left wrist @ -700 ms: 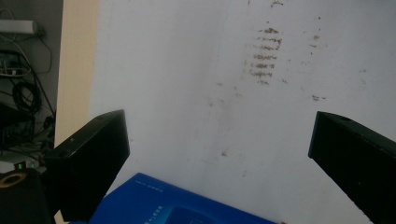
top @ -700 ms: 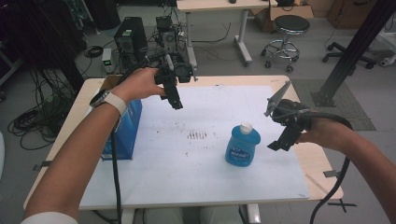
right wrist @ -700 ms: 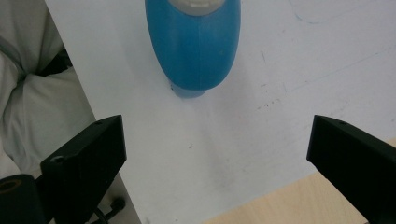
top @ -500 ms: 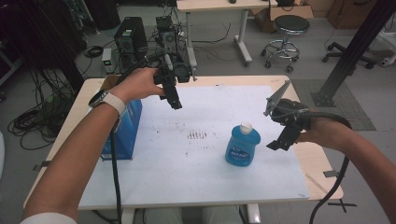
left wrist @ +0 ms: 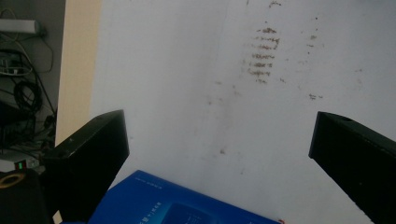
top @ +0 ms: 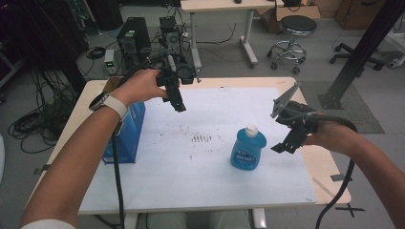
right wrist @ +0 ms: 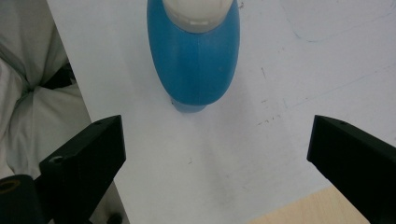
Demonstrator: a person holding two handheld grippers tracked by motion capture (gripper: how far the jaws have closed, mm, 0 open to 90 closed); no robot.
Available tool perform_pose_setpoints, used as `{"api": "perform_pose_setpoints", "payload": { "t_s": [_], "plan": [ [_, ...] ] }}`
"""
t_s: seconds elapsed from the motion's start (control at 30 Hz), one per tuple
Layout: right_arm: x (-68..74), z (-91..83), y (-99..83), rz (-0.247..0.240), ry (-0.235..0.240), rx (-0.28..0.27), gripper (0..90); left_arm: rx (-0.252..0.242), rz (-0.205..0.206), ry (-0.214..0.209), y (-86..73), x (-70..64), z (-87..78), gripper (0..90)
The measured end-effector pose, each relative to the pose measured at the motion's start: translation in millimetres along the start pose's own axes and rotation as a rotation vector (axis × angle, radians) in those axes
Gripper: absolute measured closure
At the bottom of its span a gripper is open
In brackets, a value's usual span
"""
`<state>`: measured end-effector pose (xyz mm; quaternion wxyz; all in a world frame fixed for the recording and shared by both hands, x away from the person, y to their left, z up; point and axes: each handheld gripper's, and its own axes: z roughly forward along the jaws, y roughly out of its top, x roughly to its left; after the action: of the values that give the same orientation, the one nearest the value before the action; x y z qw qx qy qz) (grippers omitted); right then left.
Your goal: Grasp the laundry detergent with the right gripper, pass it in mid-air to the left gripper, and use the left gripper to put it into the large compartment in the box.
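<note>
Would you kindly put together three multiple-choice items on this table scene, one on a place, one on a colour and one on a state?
1. Where does the blue box stand?
A. Near the table's left edge
B. At the table's right edge
C. On top of the bottle

2. What colour is the bottle's cap?
A. Red
B. White
C. Black

3. How is the right gripper set?
A. Shut on the bottle
C. Shut on the box
B. Open, holding nothing

Answers:
1 A, since the high view shows the box on the left part of the table, beneath the person's left forearm.
2 B, since the blue bottle carries a pale white cap.
3 B, since the right gripper view shows its jaws wide apart, with the bottle ahead of them and untouched.
</note>
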<state>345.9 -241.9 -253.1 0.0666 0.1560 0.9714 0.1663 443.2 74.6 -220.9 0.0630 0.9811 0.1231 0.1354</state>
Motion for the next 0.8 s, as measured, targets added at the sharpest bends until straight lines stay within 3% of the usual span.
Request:
{"api": "perform_pose_setpoints", "payload": {
  "t_s": [0.33,0.4,0.8],
  "plan": [
    [0.7,4.0,-11.8,0.000,-0.003,-0.104,4.2,-0.010,0.003,0.001,0.2,-1.5,-1.5,5.3],
    [1.4,6.3,-16.5,0.001,-0.007,-0.146,4.2,-0.012,0.001,0.000,0.0,-1.9,-1.5,5.2],
    [1.7,20.9,-36.8,0.014,-0.003,-0.232,4.0,-0.026,-0.001,0.004,-2.0,-3.3,-4.5,5.2]
  ]
}}
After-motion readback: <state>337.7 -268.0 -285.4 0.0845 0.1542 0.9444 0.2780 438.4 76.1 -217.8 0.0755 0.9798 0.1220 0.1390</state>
